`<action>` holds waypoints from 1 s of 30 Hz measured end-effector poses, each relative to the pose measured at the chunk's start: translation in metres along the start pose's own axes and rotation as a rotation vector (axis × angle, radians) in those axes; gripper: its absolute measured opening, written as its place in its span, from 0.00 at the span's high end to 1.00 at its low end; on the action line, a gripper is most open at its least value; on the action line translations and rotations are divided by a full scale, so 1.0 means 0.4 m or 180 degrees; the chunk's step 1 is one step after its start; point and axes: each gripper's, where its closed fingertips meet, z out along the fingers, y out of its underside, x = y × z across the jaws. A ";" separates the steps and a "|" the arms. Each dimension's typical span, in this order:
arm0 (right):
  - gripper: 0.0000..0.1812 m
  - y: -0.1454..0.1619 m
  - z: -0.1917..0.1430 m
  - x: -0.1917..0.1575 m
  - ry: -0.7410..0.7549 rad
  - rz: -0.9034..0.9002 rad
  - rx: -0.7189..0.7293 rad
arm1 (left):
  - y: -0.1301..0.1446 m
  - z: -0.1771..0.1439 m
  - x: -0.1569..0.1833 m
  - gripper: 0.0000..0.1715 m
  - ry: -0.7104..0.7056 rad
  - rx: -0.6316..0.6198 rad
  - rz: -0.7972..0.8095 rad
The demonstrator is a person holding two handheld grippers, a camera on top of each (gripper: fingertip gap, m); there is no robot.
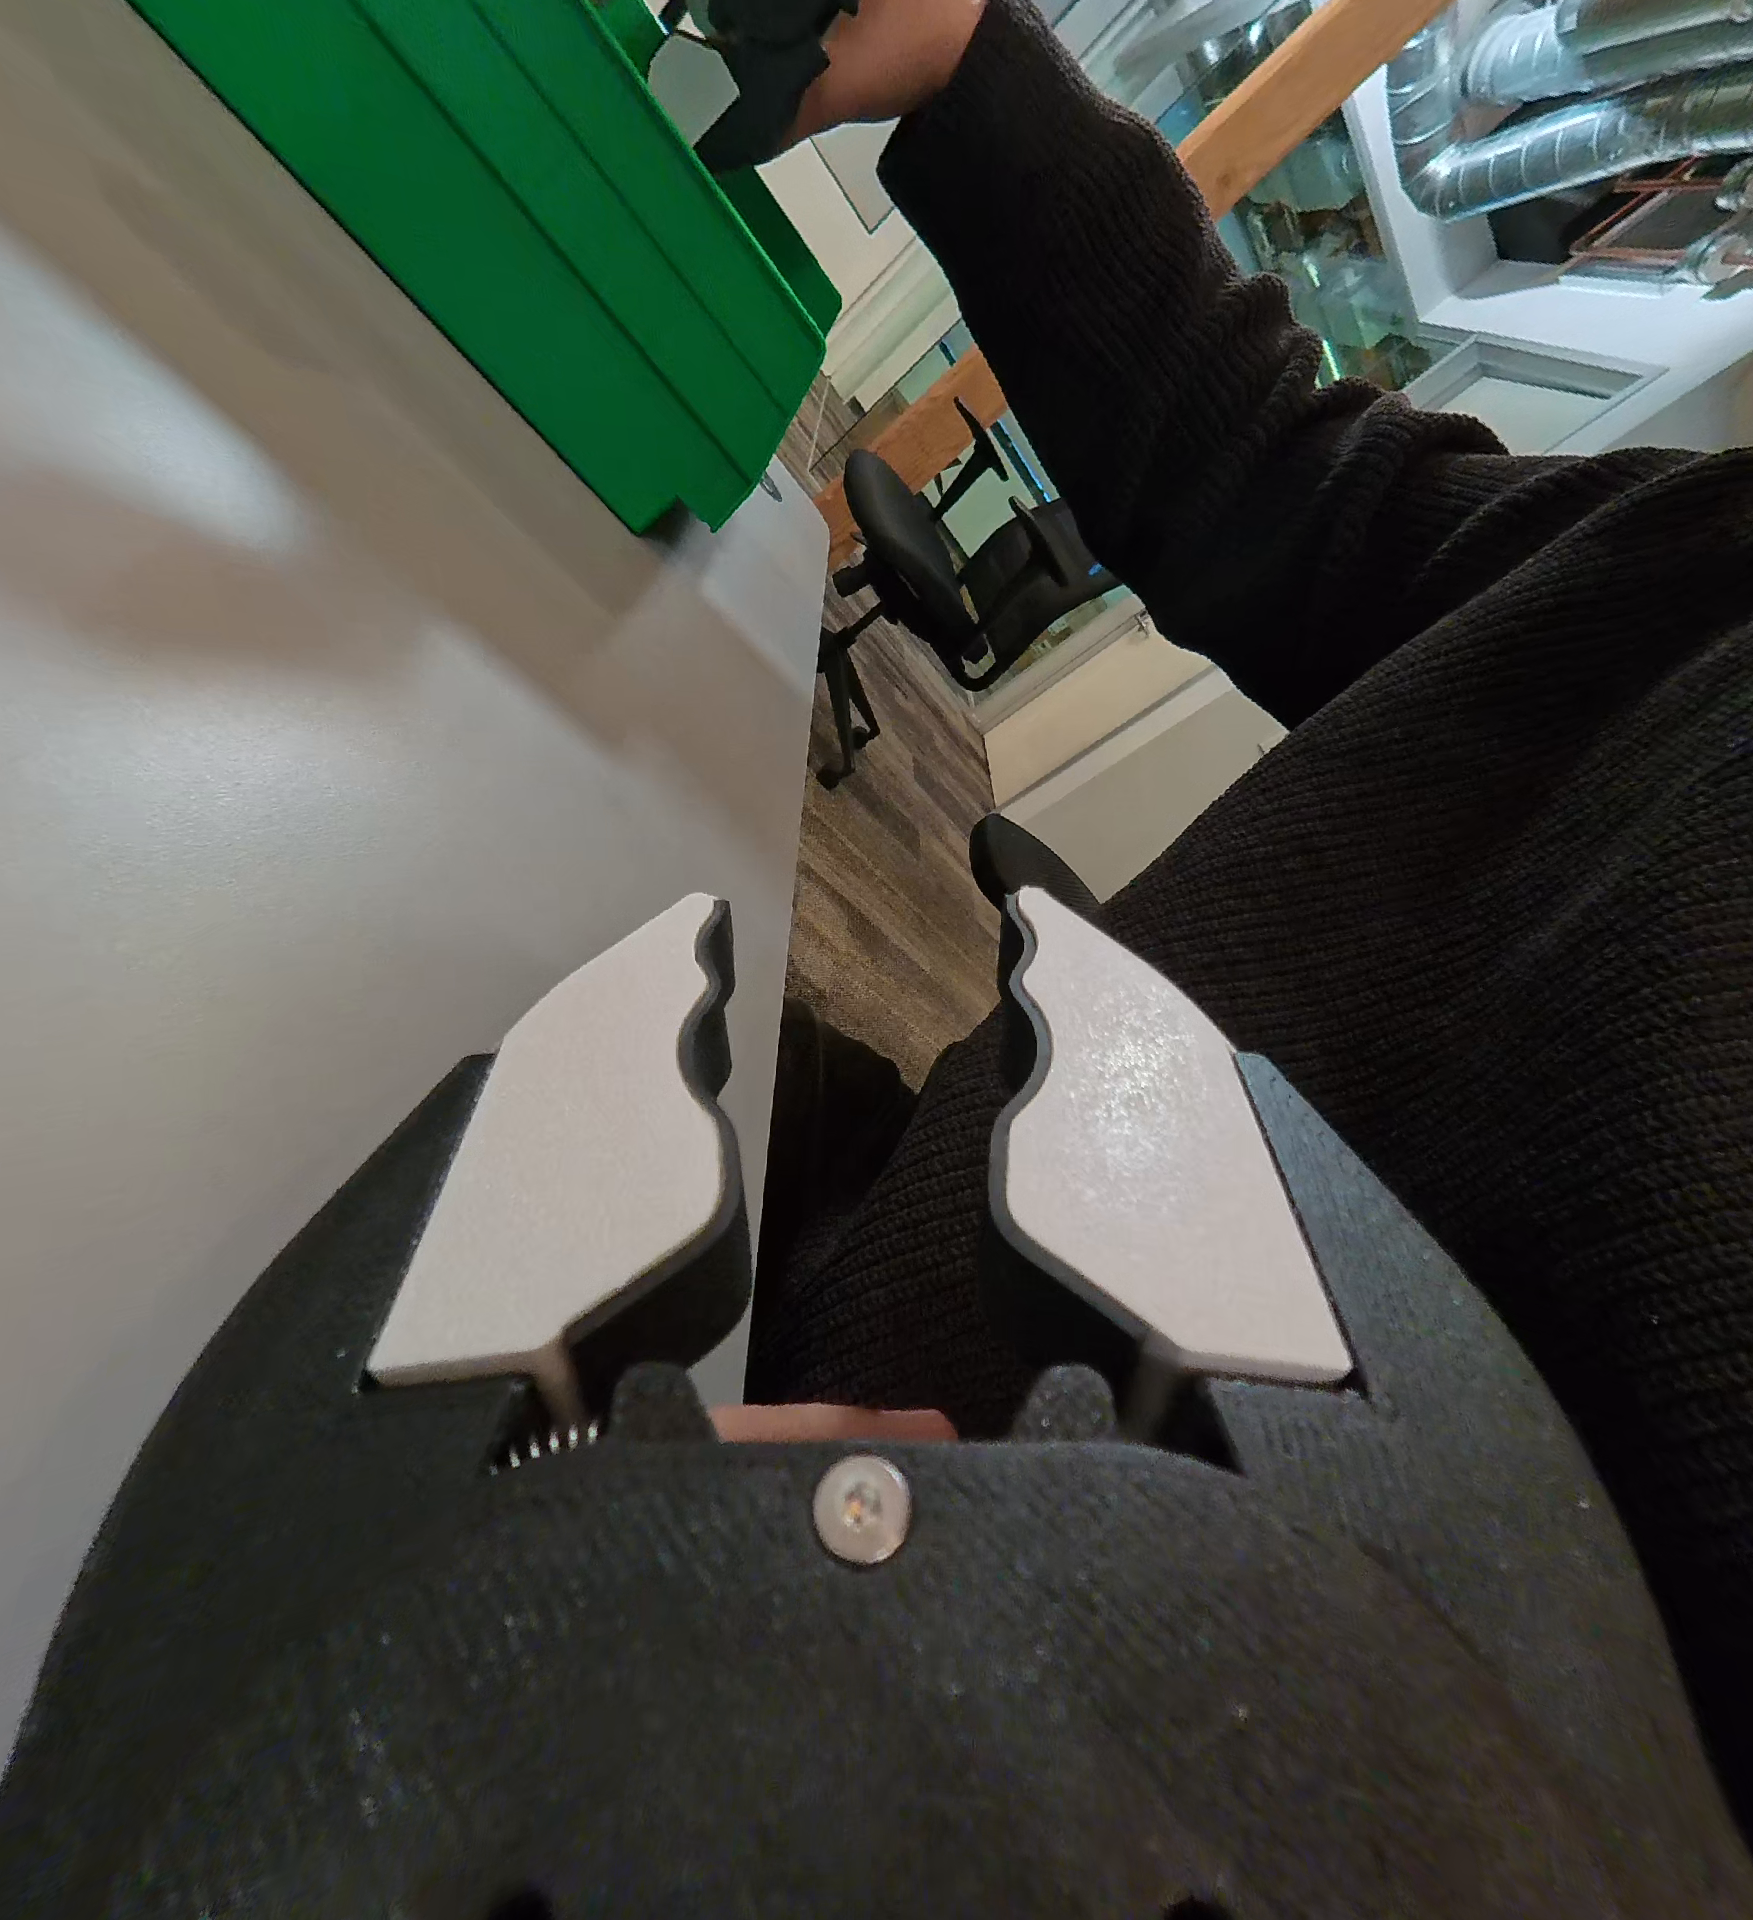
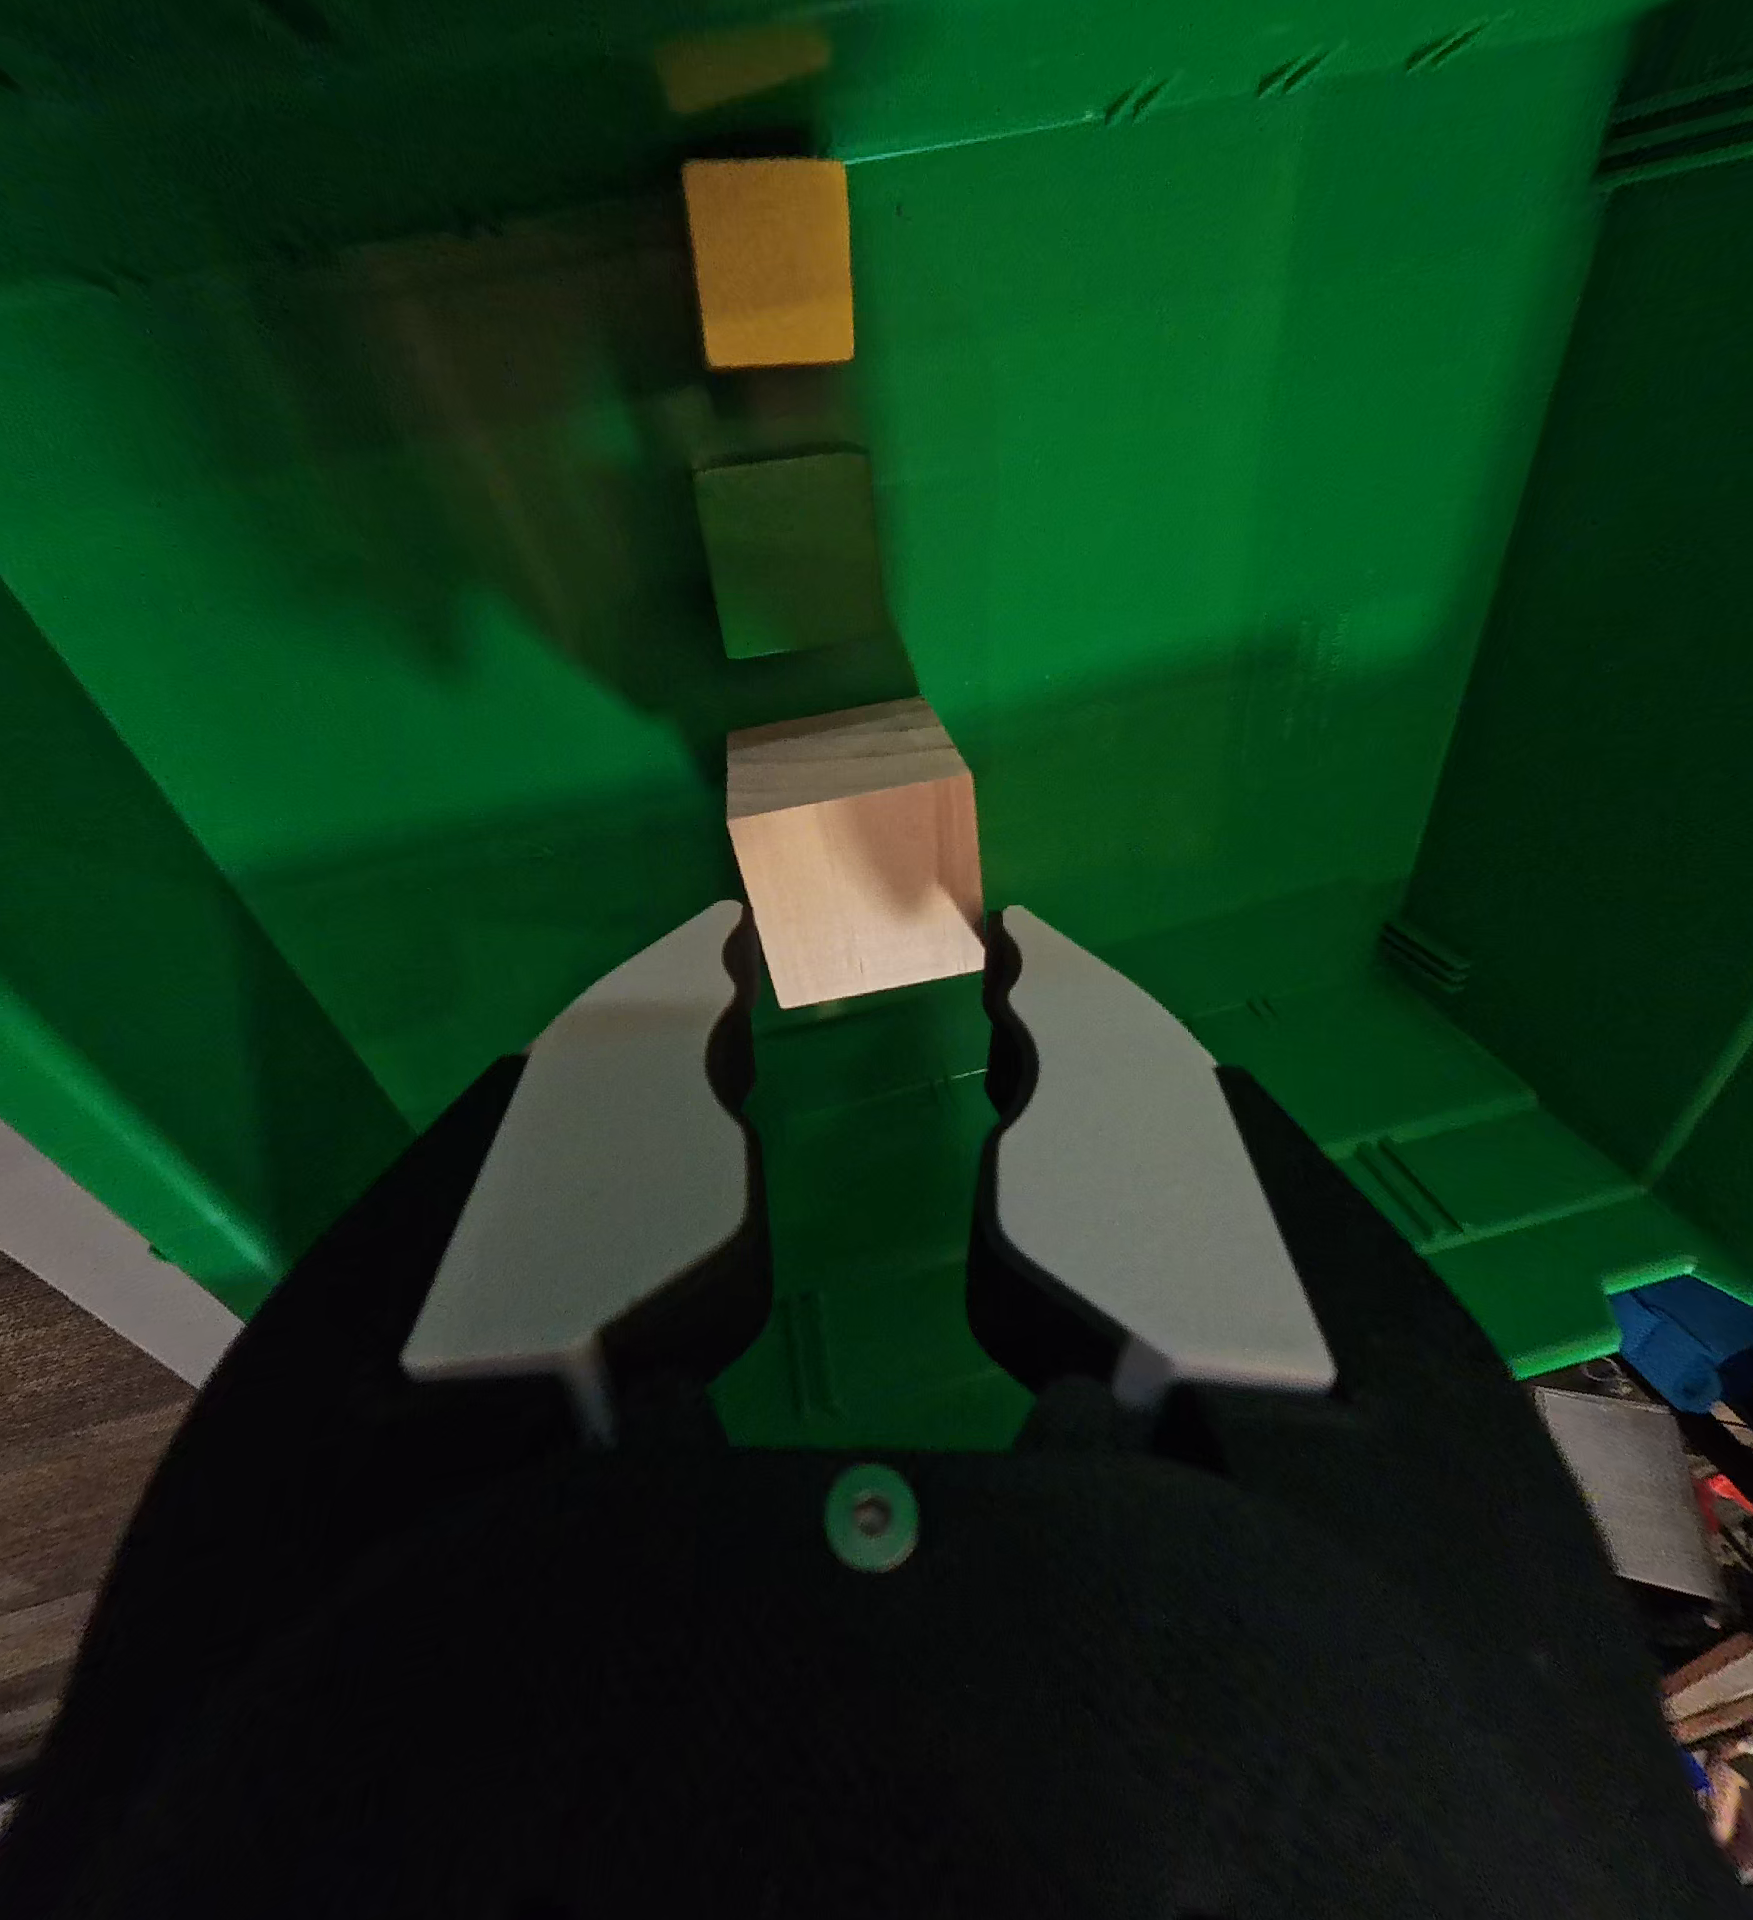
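Wooden cube [image 2: 856, 883] dead ahead of the right tongs [image 2: 864, 940], on the green bin [image 2: 1267, 623] floor.
Right tongs gape, tips flanking its near edge, gripping nothing; left tongs [image 1: 867, 920] gape empty over the bench [image 1: 228, 779] edge, well apart.

The right gripper [image 2: 864, 940] reaches into a green bin [image 2: 1267, 623], its jaws spread, with a plain wooden cube [image 2: 856, 873] at its tips; the right fingertip [image 2: 1017, 935] is at the cube's right edge, but whether it touches cannot be told. Beyond the cube, in a line running away, sit a green cube [image 2: 789, 556] and then a yellow cube [image 2: 768, 265], each apart from the next. The bin sits on a white table [image 2: 51, 1226] with floor [image 2: 10, 1455] at lower left.
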 end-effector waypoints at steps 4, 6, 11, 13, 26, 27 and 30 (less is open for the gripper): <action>0.77 0.002 0.001 0.005 0.0022 0.0068 0.0004 | 0.003 0.001 -0.002 0.71 -0.0001 -0.0018 -0.0010; 0.77 0.002 0.001 0.006 0.0027 0.0077 0.0016 | 0.004 0.002 -0.002 0.71 0.0001 -0.0024 -0.0014; 0.77 0.001 0.001 0.007 0.0022 0.0088 0.0028 | 0.005 0.003 -0.003 0.71 -0.0003 -0.0037 -0.0014; 0.76 0.004 0.003 0.007 0.0032 0.0062 0.0007 | 0.006 0.003 -0.003 0.71 0.0002 -0.0038 -0.0019; 0.64 -0.060 -0.138 0.045 0.0491 0.0410 0.0716 | -0.046 -0.020 0.010 0.73 -0.0020 0.0321 0.0100; 0.62 -0.102 -0.193 0.053 0.0660 0.0572 0.1039 | -0.050 -0.021 0.009 0.73 -0.0028 0.0347 0.0111; 0.63 -0.289 -0.396 -0.008 0.0844 0.0876 0.2314 | -0.060 -0.025 0.008 0.72 -0.0068 0.0402 0.0145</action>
